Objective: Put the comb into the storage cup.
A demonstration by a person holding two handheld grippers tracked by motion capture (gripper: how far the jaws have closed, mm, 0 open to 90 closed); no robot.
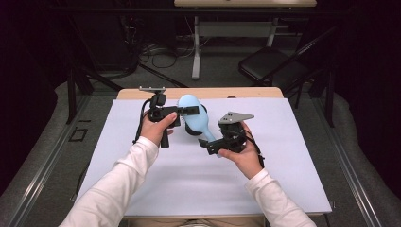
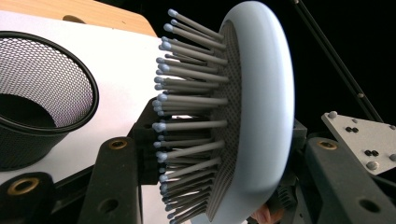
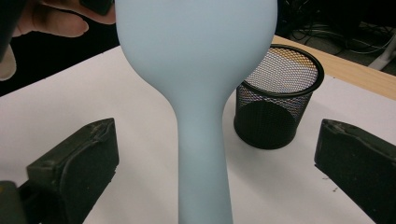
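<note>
Both forearms in white sleeves entered from the near edge of the white table cover point(image 1: 189, 184). Right gripper point(image 1: 213, 144) sat at the handle end of the pale blue hairbrush point(image 1: 193, 118); in the right gripper view its jaws stood wide apart on either side of the handle point(image 3: 203, 158), not touching it. Left gripper point(image 1: 185, 110) had its jaws closed on the brush head, one against the bristle face point(image 2: 187, 126), one behind the smooth back point(image 2: 266, 102). Brush was held above the table, long axis running from near right to far left, head at the far end, bristles facing left. Beyond it stood a black mesh cup point(image 3: 275, 98), upright; its inside appeared empty. Farther off lay the wooden table edge point(image 1: 198, 92), then a dark room with cables point(image 1: 161, 52) on the floor and a folding chair point(image 1: 272, 64).
</note>
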